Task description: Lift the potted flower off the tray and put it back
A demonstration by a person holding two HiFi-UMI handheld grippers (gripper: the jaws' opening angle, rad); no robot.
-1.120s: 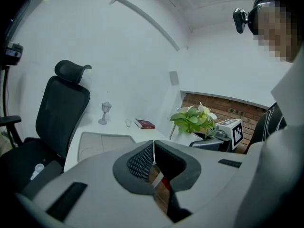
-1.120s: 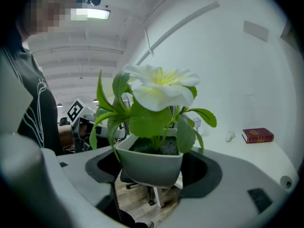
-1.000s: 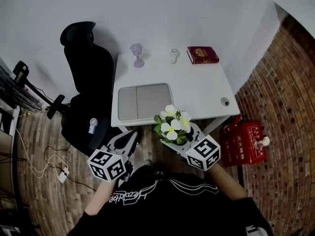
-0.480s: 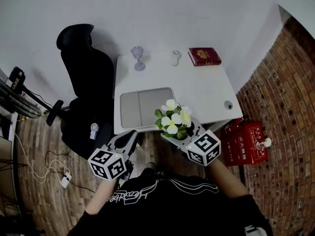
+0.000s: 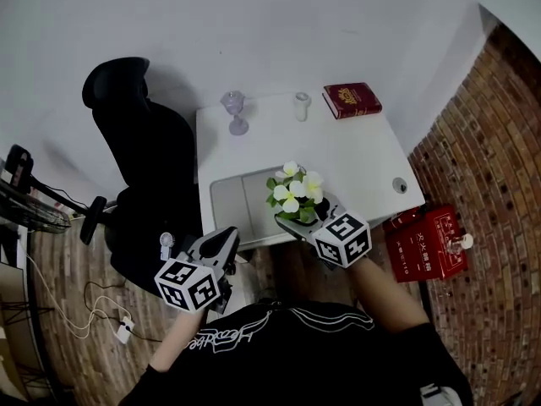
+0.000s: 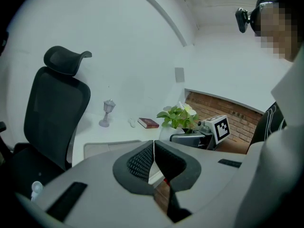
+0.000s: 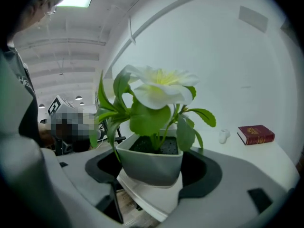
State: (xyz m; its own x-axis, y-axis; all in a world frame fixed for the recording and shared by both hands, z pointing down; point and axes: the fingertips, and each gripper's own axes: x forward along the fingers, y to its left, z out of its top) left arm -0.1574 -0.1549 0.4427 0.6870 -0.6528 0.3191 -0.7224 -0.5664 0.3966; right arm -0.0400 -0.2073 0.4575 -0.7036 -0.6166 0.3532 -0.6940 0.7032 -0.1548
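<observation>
Potted flower [image 7: 150, 161], red book [image 5: 351, 100], lettering probably gilt

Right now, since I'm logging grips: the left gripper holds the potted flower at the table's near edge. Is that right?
Not the left: the right gripper holds the potted flower at the table's near edge. The right gripper view shows its jaws on the pot.
</observation>
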